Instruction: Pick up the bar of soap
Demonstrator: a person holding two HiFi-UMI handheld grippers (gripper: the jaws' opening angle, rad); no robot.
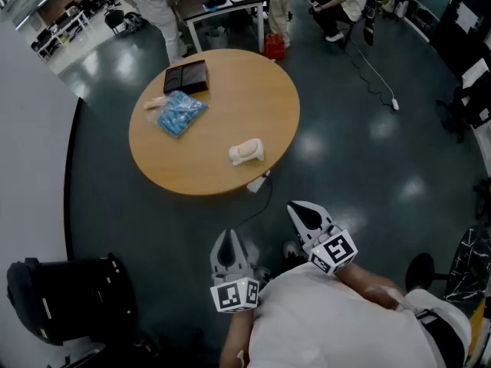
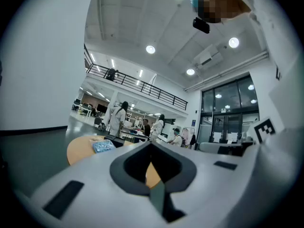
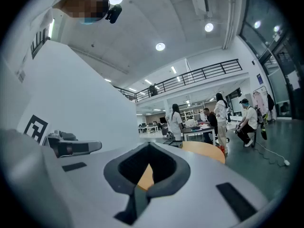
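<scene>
A pale cream bar of soap [image 1: 246, 152] lies near the front right edge of the round wooden table [image 1: 222, 83]. Both grippers are held close to my body, over the dark floor and well short of the table. The left gripper [image 1: 228, 241] points towards the table with its jaws together and nothing in them. To its right, the right gripper [image 1: 301, 209] is also shut and empty. Past the shut jaws, the left gripper view [image 2: 151, 145] shows the table [image 2: 78, 148] far off. In the right gripper view [image 3: 149, 145] the table's edge [image 3: 204, 151] shows; the soap is hidden in both.
A black box [image 1: 186, 77] and a blue packet [image 1: 180, 113] lie on the table's far left part. A white plug block [image 1: 257, 182] with a cable hangs at the front edge. A black chair [image 1: 69, 294] stands at my left. People stand at desks [image 1: 230, 6] beyond.
</scene>
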